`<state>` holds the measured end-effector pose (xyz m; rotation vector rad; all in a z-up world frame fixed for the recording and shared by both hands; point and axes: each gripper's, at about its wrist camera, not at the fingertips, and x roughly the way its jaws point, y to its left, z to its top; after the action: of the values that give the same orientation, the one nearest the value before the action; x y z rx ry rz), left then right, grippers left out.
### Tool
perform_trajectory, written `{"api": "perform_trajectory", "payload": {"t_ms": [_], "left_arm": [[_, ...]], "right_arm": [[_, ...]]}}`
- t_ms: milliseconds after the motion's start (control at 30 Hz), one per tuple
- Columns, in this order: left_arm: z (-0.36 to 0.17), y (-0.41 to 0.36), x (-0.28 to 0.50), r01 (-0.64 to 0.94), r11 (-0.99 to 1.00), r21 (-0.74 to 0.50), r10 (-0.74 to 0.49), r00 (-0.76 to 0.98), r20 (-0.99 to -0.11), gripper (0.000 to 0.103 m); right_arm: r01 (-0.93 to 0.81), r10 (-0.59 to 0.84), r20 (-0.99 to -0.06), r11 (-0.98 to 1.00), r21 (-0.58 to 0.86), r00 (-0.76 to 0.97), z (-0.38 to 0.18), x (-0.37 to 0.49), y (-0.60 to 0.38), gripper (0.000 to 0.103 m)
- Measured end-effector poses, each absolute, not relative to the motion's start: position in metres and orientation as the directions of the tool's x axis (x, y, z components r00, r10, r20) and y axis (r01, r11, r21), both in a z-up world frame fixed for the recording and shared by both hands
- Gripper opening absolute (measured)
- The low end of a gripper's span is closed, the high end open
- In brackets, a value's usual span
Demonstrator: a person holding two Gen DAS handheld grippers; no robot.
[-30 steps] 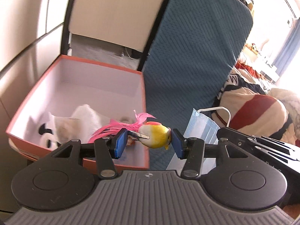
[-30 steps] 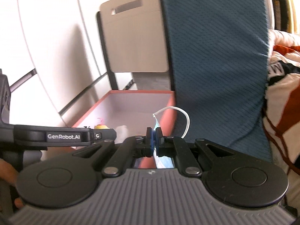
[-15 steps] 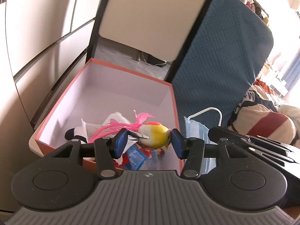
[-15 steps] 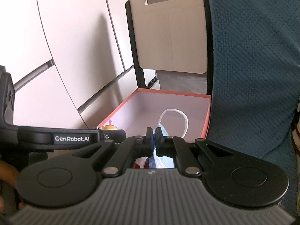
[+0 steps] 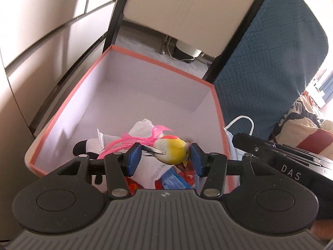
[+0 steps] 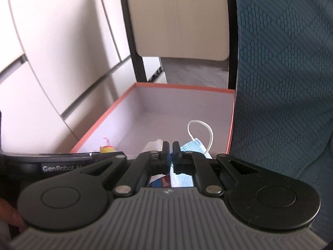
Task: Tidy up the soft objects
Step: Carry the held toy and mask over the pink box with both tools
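My left gripper [image 5: 164, 159] is shut on a yellow, white and orange toy bird [image 5: 171, 152] with pink tail feathers [image 5: 129, 140], and holds it over the near end of the orange-rimmed box [image 5: 158, 62]. My right gripper [image 6: 171, 156] is shut on a light blue face mask [image 6: 193, 148], whose white ear loop [image 6: 200, 128] hangs over the same box [image 6: 183, 86]. Inside the box lie a white soft item [image 5: 141, 128], a black-and-white plush [image 5: 83, 150] and blue and red packets [image 5: 174, 180]. The right gripper's body [image 5: 291, 162] shows at the right of the left wrist view.
A blue quilted cover [image 5: 270, 62] rises right beside the box. A beige chair back with a black frame [image 6: 179, 20] stands behind it. White cabinet doors [image 6: 52, 52] line the left. A striped cushion [image 5: 308, 133] lies at far right.
Both grippers have moved forward and down over the box, each keeping its grip. The box now fills more of both views and its contents show below the fingers.
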<state>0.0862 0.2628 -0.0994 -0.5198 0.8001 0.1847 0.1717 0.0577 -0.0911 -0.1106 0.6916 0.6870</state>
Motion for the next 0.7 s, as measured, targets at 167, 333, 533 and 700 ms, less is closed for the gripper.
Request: {"api": "perform_trajectory", "payload": {"t_ms": [167,333,533,700], "left_arm": [[-0.120,0.279,0.106,-0.361,0.850,-0.383,-0.046,0.674,-0.737,0.057],[-0.139,0.295,0.122,-0.364,0.846,-0.389,-0.059,0.662,-0.747,0.057],[-0.163,0.311,0.134,-0.375,0.845,-0.383,-0.067,0.635,-0.769,0.057],[-0.173,0.316,0.138,-0.374,0.844,-0.385,-0.074,0.629,-0.774,0.057]], "right_arm": [[-0.595,0.512,-0.663,0.794,0.123,0.546,-0.112,0.194,0.075,0.006],[-0.564,0.484,-0.700,0.814,0.139,0.525,-0.135,0.218,0.090,0.006],[-0.554,0.468,-0.735,0.819,0.150,0.492,-0.157,0.236,0.109,0.006],[-0.531,0.474,-0.767,0.821,0.208,0.433,-0.173,0.248,0.120,0.006]]}}
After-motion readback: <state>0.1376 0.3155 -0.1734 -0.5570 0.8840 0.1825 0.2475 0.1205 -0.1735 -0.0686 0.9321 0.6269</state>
